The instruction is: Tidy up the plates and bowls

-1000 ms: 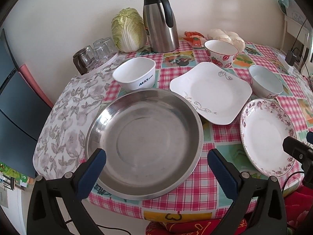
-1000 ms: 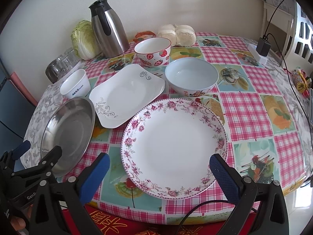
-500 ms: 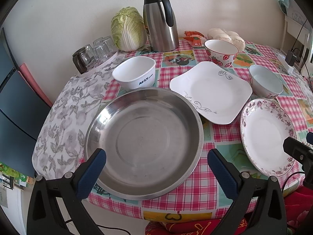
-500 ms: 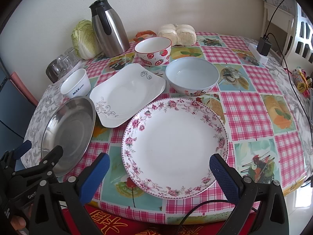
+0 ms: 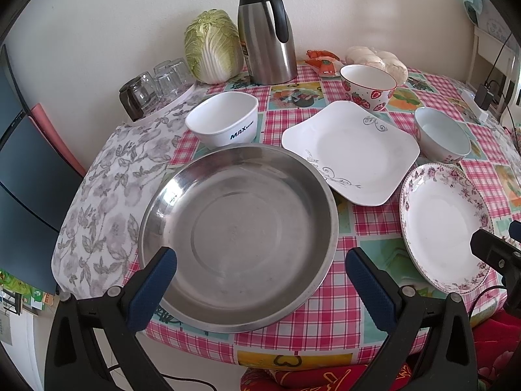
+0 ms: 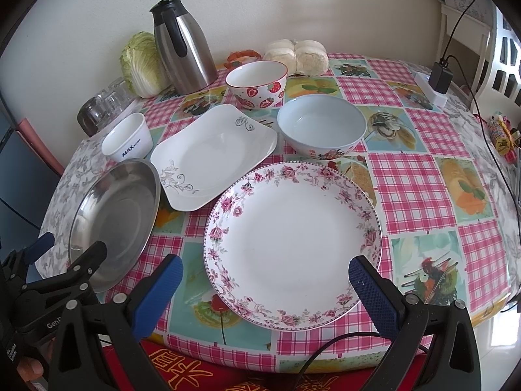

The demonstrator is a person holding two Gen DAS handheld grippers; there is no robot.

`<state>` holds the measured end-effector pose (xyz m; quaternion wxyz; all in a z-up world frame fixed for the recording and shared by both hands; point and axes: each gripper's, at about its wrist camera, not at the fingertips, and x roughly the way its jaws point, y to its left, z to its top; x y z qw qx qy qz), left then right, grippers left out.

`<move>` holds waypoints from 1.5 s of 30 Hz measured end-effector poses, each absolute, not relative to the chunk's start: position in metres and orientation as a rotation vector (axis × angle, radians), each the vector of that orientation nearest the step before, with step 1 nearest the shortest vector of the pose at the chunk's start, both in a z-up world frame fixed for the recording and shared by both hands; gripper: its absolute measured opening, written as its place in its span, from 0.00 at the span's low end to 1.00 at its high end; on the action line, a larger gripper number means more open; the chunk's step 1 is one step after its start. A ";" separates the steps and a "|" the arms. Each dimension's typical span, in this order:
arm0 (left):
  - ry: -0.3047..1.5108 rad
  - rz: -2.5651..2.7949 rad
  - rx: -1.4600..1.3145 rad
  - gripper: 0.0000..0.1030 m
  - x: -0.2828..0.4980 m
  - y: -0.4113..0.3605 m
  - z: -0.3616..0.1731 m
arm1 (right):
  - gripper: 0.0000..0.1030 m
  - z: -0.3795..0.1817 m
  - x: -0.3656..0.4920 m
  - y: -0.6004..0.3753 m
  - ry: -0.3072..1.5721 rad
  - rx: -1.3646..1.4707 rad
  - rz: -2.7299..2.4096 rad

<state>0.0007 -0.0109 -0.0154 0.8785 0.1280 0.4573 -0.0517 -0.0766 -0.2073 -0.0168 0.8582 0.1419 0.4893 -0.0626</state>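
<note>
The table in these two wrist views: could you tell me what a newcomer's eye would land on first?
Probably the big steel pan at the table's near left edge, framed by the open left gripper. Next, the floral-rimmed plate before the open right gripper, with the square white plate between them. A steel thermos stands at the back.
</note>
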 end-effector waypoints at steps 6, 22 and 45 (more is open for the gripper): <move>0.956 -0.109 0.267 1.00 0.000 -0.011 -0.015 | 1.00 -0.019 -0.076 -0.206 1.037 0.300 -0.126; 0.944 -0.107 0.248 1.00 0.003 -0.004 -0.006 | 1.00 -0.019 -0.075 -0.203 1.047 0.284 -0.125; 0.787 0.168 -0.234 1.00 0.072 0.063 0.070 | 1.00 0.056 -0.016 -0.184 0.852 0.284 -0.085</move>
